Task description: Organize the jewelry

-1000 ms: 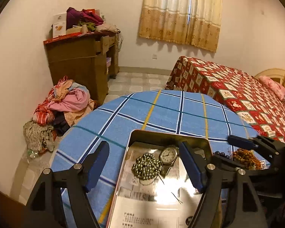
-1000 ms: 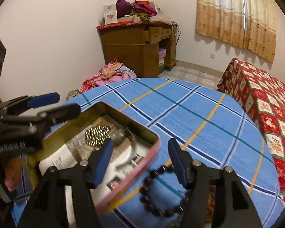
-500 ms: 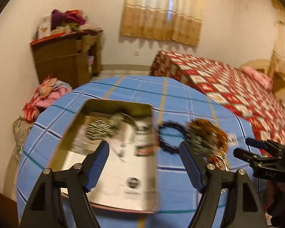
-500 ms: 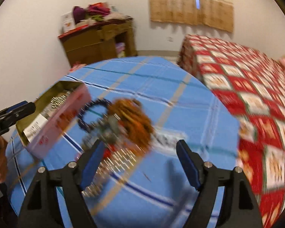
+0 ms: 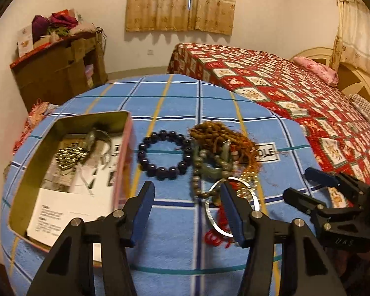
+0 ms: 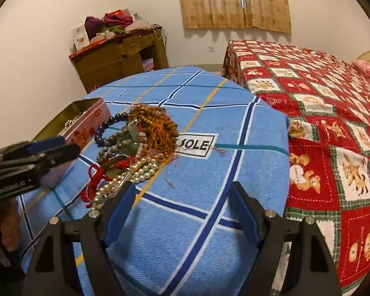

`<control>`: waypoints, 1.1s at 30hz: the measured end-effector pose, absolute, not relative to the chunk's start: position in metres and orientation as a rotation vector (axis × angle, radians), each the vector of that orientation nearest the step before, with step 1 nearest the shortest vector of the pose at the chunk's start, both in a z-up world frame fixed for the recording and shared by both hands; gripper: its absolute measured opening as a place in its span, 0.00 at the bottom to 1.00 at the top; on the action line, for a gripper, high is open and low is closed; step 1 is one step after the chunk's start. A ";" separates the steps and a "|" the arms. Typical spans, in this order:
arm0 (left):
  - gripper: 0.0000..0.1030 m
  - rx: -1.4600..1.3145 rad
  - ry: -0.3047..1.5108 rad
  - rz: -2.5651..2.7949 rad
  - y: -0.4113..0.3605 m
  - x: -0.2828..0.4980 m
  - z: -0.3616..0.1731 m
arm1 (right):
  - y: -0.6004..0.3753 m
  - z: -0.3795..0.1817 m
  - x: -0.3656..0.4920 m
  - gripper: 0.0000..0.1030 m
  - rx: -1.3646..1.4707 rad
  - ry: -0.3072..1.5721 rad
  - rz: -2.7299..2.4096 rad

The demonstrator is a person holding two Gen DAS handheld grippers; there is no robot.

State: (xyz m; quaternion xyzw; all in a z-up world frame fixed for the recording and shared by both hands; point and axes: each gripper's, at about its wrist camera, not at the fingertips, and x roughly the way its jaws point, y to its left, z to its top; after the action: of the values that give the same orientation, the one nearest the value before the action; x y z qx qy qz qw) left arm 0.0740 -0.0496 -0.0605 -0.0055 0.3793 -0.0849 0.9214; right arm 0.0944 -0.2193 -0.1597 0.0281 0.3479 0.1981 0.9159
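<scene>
An open tin (image 5: pixel 24 187) lies at the left of the blue checked table, holding a gold bead bracelet (image 5: pixel 70 155), a watch (image 5: pixel 92 135) and paper. Right of it lie a dark bead bracelet (image 5: pixel 165 154) and a tangled pile: brown beads (image 5: pixel 219 133), green jade beads (image 5: pixel 211 165), a silver bangle (image 5: pixel 231 204), a red cord (image 5: pixel 217 236). My left gripper (image 5: pixel 187 192) hovers at the pile's near edge. Its jaws are closing and the pads press on nothing. My right gripper (image 6: pixel 182 192) stands open over bare cloth, right of the pile (image 6: pixel 140 143) and its pearls (image 6: pixel 140 170).
A bed with a red patchwork quilt (image 5: pixel 296 93) runs close along the table's right side. A wooden cabinet (image 5: pixel 59 71) piled with clothes stands at the back left, with more clothes on the floor (image 5: pixel 34 116). A "SOLE" label (image 6: pixel 197 145) is sewn on the cloth.
Both grippers have swung right, from over the tin to the jewelry pile, and come lower. The left jaws stand narrower than before. Nothing has been picked up.
</scene>
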 end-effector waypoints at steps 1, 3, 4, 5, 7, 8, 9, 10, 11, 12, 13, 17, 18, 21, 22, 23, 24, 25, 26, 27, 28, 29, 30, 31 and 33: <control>0.54 -0.008 0.777 -0.190 -0.054 0.076 -0.060 | -0.220 -0.161 0.094 0.78 0.059 0.716 0.407; 0.54 -0.006 0.785 -0.211 -0.061 0.080 -0.063 | -0.221 -0.162 0.094 0.78 0.062 0.717 0.406; 0.54 -0.007 0.792 -0.225 -0.064 0.083 -0.065 | -0.221 -0.162 0.094 0.78 0.064 0.719 0.406; 0.54 -0.009 0.808 -0.238 -0.067 0.086 -0.069 | -0.222 -0.162 0.095 0.78 0.066 0.719 0.406; 0.54 -0.017 0.839 -0.259 -0.073 0.092 -0.075 | -0.223 -0.163 0.094 0.78 0.069 0.717 0.405; 0.53 -0.005 0.846 -0.266 -0.077 0.094 -0.078 | -0.224 -0.162 0.094 0.78 0.070 0.715 0.403; 0.52 0.007 0.849 -0.265 -0.080 0.095 -0.080 | -0.224 -0.163 0.095 0.78 0.072 0.715 0.400; 0.44 0.011 0.854 -0.267 -0.080 0.097 -0.082 | -0.224 -0.163 0.095 0.78 0.075 0.715 0.399; 0.30 0.008 0.862 -0.274 -0.080 0.099 -0.085 | -0.224 -0.163 0.095 0.78 0.078 0.716 0.399; 0.25 0.001 0.871 -0.278 -0.079 0.102 -0.087 | -0.224 -0.164 0.095 0.78 0.077 0.716 0.398; 0.19 -0.004 0.869 -0.278 -0.077 0.103 -0.087 | -0.223 -0.164 0.094 0.78 0.073 0.715 0.397; 0.06 -0.016 0.828 -0.315 -0.072 0.095 -0.078 | -0.221 -0.165 0.093 0.78 0.055 0.710 0.391; 0.06 -0.013 0.797 -0.324 -0.071 0.088 -0.071 | -0.221 -0.165 0.093 0.78 0.060 0.709 0.392; 0.06 -0.026 0.737 -0.336 -0.066 0.072 -0.054 | -0.223 -0.164 0.094 0.78 0.071 0.710 0.396; 0.06 -0.030 0.723 -0.334 -0.064 0.068 -0.049 | -0.224 -0.164 0.094 0.78 0.073 0.710 0.395; 0.06 -0.034 0.716 -0.334 -0.061 0.067 -0.045 | -0.224 -0.164 0.094 0.78 0.074 0.710 0.394; 0.06 -0.047 0.702 -0.337 -0.058 0.063 -0.039 | -0.223 -0.164 0.094 0.78 0.072 0.711 0.393; 0.06 -0.054 0.693 -0.335 -0.055 0.062 -0.036 | -0.223 -0.163 0.094 0.78 0.070 0.712 0.393; 0.06 -0.062 0.683 -0.331 -0.052 0.060 -0.031 | -0.223 -0.162 0.093 0.78 0.070 0.711 0.392; 0.06 -0.067 0.670 -0.328 -0.050 0.059 -0.027 | -0.223 -0.162 0.094 0.78 0.073 0.710 0.392; 0.06 -0.067 0.659 -0.323 -0.050 0.060 -0.025 | -0.223 -0.161 0.094 0.78 0.074 0.710 0.392; 0.06 -0.062 0.648 -0.312 -0.049 0.060 -0.022 | -0.223 -0.159 0.094 0.78 0.073 0.710 0.393; 0.06 -0.049 0.634 -0.301 -0.049 0.060 -0.020 | -0.223 -0.158 0.095 0.78 0.072 0.709 0.393; 0.06 -0.039 0.624 -0.288 -0.049 0.060 -0.020 | -0.222 -0.156 0.096 0.78 0.071 0.709 0.393; 0.06 -0.037 0.616 -0.271 -0.048 0.061 -0.021 | -0.219 -0.152 0.101 0.78 0.060 0.706 0.395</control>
State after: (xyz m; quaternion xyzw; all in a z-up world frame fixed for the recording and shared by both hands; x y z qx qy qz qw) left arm 0.0609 -0.0483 -0.0206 -0.0184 0.3020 -0.1327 0.9438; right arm 0.1008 -0.2186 -0.1516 0.0293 0.3434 0.1923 0.9188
